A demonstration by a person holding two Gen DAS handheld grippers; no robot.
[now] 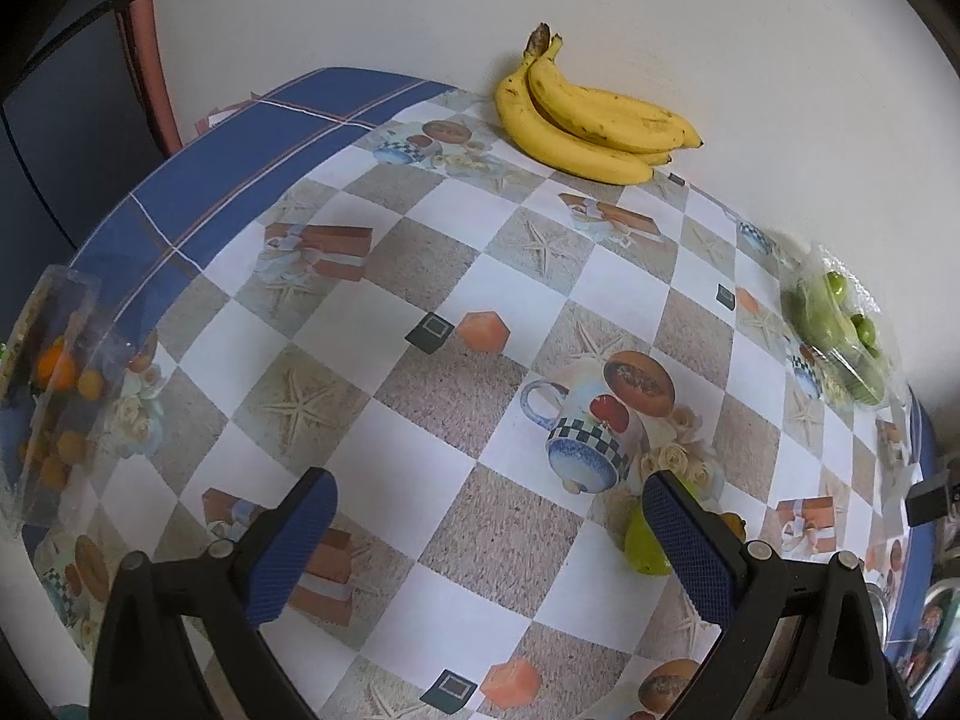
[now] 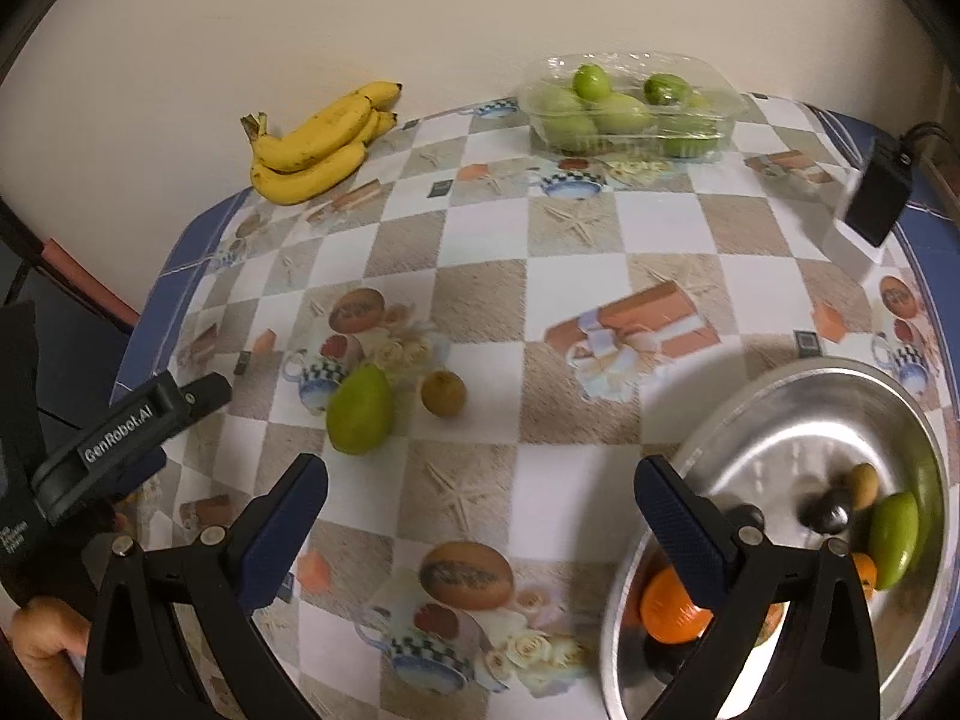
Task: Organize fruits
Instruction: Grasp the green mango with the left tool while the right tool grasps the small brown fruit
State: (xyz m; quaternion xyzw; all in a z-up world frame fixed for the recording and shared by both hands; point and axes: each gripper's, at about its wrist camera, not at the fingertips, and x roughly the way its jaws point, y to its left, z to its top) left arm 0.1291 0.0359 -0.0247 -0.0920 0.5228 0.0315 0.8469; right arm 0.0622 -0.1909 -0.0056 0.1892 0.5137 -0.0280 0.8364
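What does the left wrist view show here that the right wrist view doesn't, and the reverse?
Only the left wrist view shows the clear box of oranges at the table's left edge.

Only the right wrist view shows the metal bowl holding an orange and a green fruit, plus the small brown fruit.

Both show the bananas, the clear tray of green fruit, the loose green pear, and open hand-held gripper jaws.

My left gripper (image 1: 489,546) hangs over the table with its jaws spread wide, nothing between the blue pads (image 1: 294,546). My right gripper (image 2: 480,528) is just as wide apart, also holding nothing. From the right view, my left hand (image 2: 45,642) grips the left gripper's handle at the lower left.
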